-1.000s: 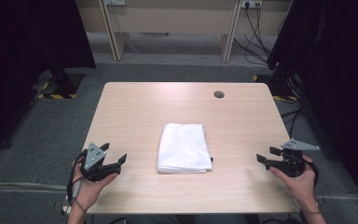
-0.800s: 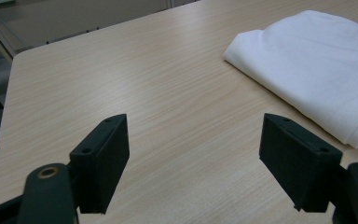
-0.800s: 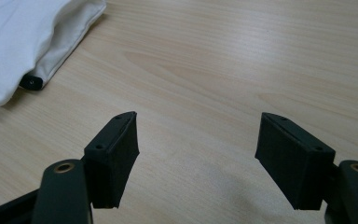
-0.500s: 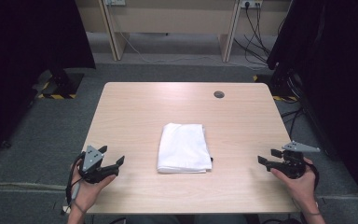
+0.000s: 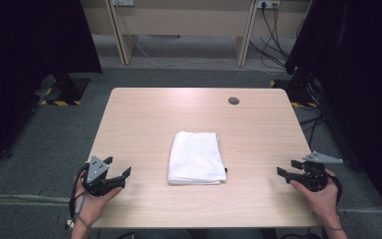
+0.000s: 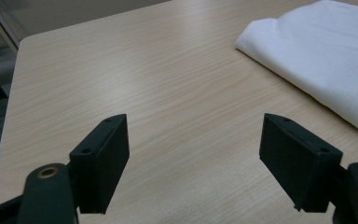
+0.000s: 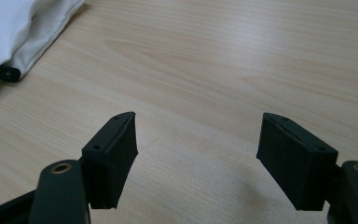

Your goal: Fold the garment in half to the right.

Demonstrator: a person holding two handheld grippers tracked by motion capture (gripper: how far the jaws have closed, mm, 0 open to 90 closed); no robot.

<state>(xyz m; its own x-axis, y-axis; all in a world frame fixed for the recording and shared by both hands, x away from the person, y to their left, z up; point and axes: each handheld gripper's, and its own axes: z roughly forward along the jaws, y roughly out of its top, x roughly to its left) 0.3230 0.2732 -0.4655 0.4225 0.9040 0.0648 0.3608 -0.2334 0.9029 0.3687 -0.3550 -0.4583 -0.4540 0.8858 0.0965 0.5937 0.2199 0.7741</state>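
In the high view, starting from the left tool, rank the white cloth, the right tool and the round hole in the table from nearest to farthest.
1. Cloth: folded at the table's middle, just right of the left tool.
2. Hole: at the far edge, right of centre.
3. Right tool: at the opposite near corner, across the table.

The hole and right tool are fairly close to call.

wooden table [image 5: 144, 114], grey floor [image 5: 54, 129], cables [image 5: 273, 20]

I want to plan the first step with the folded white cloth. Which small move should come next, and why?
Probably bring both grippers inward toward the folded white cloth. The left gripper and right gripper sit near the table's side edges, apart from the cloth, with jaws wide open and empty, so nothing can be grasped yet.
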